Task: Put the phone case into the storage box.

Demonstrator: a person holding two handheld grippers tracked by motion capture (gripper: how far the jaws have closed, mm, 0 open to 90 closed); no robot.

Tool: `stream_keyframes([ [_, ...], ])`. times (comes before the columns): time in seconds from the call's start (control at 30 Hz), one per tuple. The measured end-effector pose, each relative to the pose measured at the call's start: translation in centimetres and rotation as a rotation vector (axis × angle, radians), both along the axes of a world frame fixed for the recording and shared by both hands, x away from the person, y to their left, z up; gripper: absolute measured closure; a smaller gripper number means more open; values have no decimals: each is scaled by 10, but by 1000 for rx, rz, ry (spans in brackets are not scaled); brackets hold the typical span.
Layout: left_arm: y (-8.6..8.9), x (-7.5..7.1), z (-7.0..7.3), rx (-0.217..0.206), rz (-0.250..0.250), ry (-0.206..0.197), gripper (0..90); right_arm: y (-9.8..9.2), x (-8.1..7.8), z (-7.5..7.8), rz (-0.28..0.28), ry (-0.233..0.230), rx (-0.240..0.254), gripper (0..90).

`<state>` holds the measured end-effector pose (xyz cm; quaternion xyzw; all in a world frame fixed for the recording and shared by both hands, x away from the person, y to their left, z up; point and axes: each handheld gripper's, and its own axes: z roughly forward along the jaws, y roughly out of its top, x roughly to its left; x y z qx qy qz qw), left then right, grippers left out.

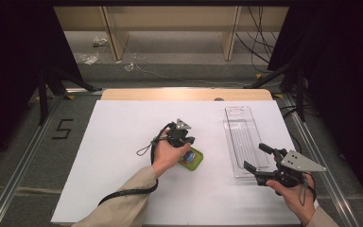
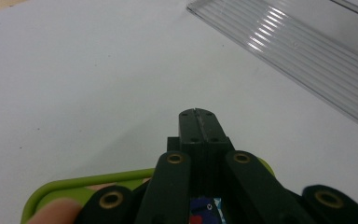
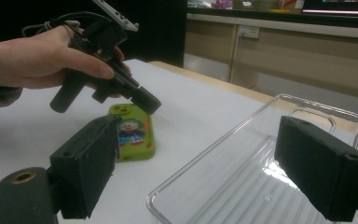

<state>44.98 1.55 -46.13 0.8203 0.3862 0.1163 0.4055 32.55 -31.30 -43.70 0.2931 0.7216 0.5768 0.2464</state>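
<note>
— What do we see on the white desk (image 1: 123, 189)?
— We see a person's left hand (image 1: 166, 158) holding the left claw (image 1: 189, 140) just above a green phone case (image 1: 192, 159) printed with a clown, which lies flat near the desk's middle. In the left gripper view its jaws meet tip to tip, pressed together on nothing.

— And the right side?
— We see the right claw (image 1: 255, 158) with its jaws spread wide apart, poised at the near end of a clear plastic tray (image 1: 242, 127). The tray runs lengthwise toward the far edge, close to the desk's right border.

— Where is there room?
— We find bare white surface between case and tray, a broad stretch to the left of the case, and more along the near edge.
</note>
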Motion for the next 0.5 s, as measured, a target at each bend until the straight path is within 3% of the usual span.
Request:
stream_keyframes([
  [0.5, -18, 14, -15, 57, 21, 55, 896, 0, 0, 0, -1, -2, 7, 149],
])
